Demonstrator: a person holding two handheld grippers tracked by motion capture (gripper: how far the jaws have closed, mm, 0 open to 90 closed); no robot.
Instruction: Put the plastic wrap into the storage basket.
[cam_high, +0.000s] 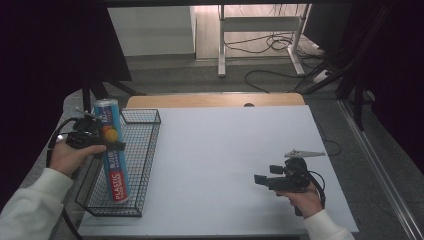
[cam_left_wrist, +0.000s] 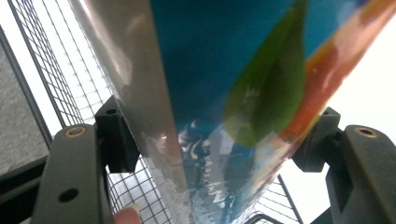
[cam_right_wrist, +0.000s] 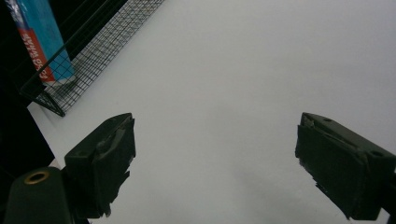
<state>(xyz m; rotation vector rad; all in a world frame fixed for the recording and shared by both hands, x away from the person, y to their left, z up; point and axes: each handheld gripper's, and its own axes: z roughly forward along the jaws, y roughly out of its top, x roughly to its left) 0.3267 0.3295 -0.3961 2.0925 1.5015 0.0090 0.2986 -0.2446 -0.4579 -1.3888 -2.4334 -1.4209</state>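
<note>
Left gripper (cam_high: 111, 140) clamps the plastic-wrap box (cam_high: 113, 152) — its lower end in the wire basket (cam_high: 145, 165)
I see my right gripper (cam_high: 265, 176) over the white table (cam_high: 220, 150) — jaws apart, holding nothing

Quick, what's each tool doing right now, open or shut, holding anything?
Left tool: shut on the plastic food wrap box, its lower end in the wire basket.
Right tool: open, holding nothing.

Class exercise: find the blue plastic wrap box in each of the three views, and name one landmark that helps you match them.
High view: the box stands tilted at the left, its base in the wire basket, held by the left gripper.
Left gripper view: close up, centre, between the jaws.
Right gripper view: top left corner, its base in the basket.
Shared landmark: the basket.
</note>
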